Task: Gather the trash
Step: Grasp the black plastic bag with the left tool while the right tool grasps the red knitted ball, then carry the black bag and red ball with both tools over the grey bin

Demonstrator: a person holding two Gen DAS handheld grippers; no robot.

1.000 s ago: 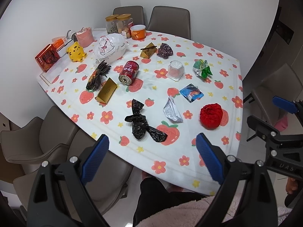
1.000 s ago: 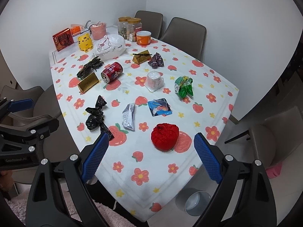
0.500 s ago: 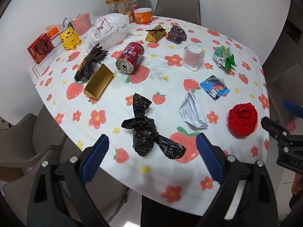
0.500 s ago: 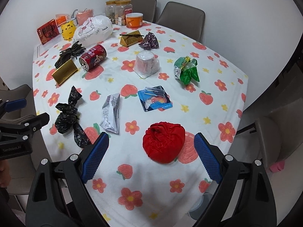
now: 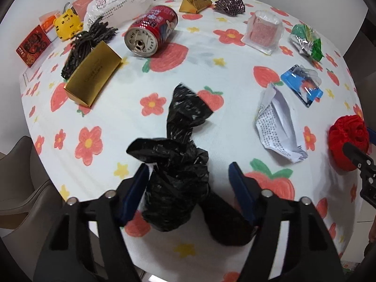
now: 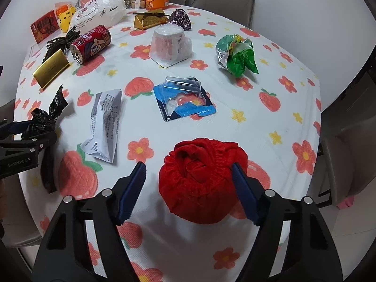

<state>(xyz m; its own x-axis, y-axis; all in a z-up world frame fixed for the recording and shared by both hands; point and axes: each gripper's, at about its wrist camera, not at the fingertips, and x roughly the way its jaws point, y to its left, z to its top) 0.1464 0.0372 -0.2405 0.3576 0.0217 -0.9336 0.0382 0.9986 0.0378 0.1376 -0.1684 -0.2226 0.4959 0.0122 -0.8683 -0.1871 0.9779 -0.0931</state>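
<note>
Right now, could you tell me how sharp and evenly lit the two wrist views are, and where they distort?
Left wrist view: fisheye bends the table edge; the black bag between the tongs is sharp, with soft shadow beneath. Right wrist view: even, diffuse light and dark vignetted corners; the red bundle stays crisp, and glare whitens the plastic-wrapped cup.

A crumpled, twisted black bag (image 5: 181, 169) lies near the worktop's (image 5: 211, 54) front edge. Right of it rests a creased printed paper (image 6: 105, 122), then a bunched red cloth ball (image 6: 202, 178). Farther back lie a blue blister pack (image 6: 185, 101), a crushed green foil wrapper (image 6: 237, 54) and a clear plastic cup pack (image 6: 168, 44). A red can (image 5: 151, 33) lies on its side, open end forward, beside a flattened gold box (image 5: 94, 72) and a dark bundle of strands (image 5: 89, 40).
</note>
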